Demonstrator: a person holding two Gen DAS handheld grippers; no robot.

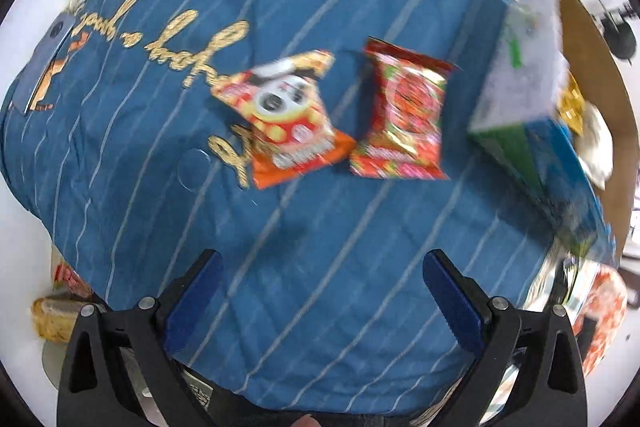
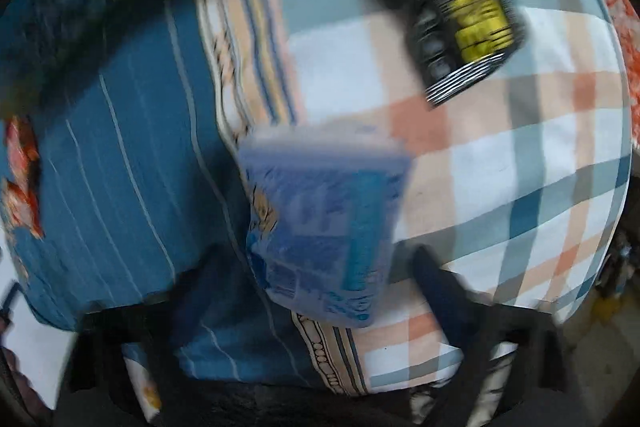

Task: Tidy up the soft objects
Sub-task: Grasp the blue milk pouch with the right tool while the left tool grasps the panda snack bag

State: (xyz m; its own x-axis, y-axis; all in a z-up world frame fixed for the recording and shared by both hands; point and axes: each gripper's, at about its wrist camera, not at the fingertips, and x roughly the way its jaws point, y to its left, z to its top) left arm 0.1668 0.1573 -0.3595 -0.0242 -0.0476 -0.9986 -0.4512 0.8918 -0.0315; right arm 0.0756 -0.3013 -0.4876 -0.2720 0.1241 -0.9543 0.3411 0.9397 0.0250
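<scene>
Two snack packets (image 1: 344, 115) lie unsorted ahead of the left gripper's (image 1: 320, 291) spread fingers; the right gripper's (image 2: 320, 291) fingers (blurred) flank a blue pack (image 2: 324, 227), grip unclear.

Lower half of the left wrist frame: bare blue striped pillow (image 1: 320, 267), open room. Mid-frame, orange snack packet (image 1: 288, 123) and red snack packet (image 1: 404, 115) lie just beside each other; green-and-blue box (image 1: 524, 131) blocks the right side

Both wrist views look down, sharing the blue cushion (image 1: 320, 207).
</scene>
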